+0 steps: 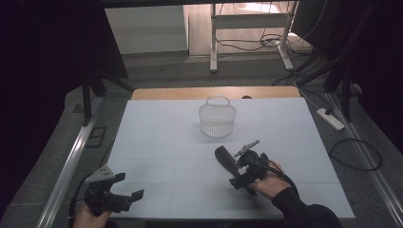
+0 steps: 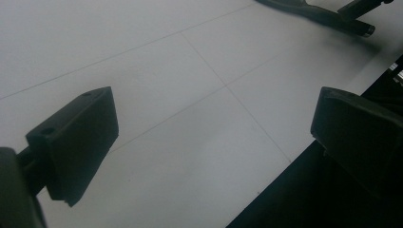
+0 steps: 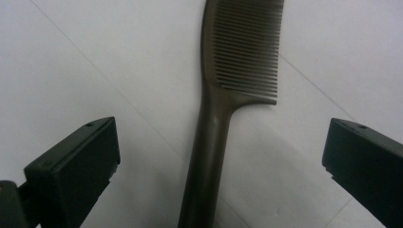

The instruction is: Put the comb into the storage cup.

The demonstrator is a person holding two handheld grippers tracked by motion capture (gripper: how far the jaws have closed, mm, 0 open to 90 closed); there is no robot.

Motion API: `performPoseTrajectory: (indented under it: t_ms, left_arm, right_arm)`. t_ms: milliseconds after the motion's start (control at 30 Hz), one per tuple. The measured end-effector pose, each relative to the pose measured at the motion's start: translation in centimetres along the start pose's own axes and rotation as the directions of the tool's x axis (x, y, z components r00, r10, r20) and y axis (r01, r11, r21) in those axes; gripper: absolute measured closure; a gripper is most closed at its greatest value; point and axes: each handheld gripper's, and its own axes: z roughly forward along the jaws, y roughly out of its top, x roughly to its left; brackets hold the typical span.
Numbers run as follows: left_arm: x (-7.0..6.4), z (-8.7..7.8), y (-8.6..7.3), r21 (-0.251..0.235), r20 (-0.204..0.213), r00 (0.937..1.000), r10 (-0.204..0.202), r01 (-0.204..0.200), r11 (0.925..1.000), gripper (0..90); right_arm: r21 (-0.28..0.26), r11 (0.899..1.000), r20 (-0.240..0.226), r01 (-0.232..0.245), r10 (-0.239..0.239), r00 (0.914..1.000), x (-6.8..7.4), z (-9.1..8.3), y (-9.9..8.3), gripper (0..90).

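Near edge of the table: the left hand-held gripper is hovering low over the white surface at the front left corner, its jaws standing wide apart with nothing between them. In the left gripper view bare table sheet is showing between the two black jaws, and the table's front edge is running under the jaw on that view's right.

Front right of centre: the right hand-held gripper is pointing toward the table's middle, the person's hand and dark sleeve coming in behind it. Its jaws are also spread wide, clamping nothing.

The comb, dark brown, is lying flat on the table just ahead of the right hand-held gripper. In the right gripper view the comb is sitting between the open jaws, handle end nearest the camera and running out of the bottom of the view, teeth farther off and facing that view's right. The handle is lying clear of both jaws, with table showing on either side, and a little closer to the jaw on that view's left.

Farther back, near the table's centre line: a white mesh basket with a hoop handle is standing upright, well apart from the comb.
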Motion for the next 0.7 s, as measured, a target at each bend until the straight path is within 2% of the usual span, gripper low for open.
performPoseTrajectory:
  t_ms: [533, 700]
  left_arm:
    - [0.0, 0.0, 0.0, -0.002, 0.002, 1.0, 0.002, -0.002, 1.0, 2.9]
    - [0.0, 0.0, 0.0, -0.002, 0.002, 1.0, 0.001, -0.001, 1.0, 2.9]
  right_arm:
    - [0.094, 0.995, 0.037, 0.013, -0.017, 0.9992, -0.3, 2.5, -1.0, 0.0]
    - [0.096, 0.995, 0.036, 0.011, -0.014, 0.9993, -0.3, 2.6, -1.0, 0.0]
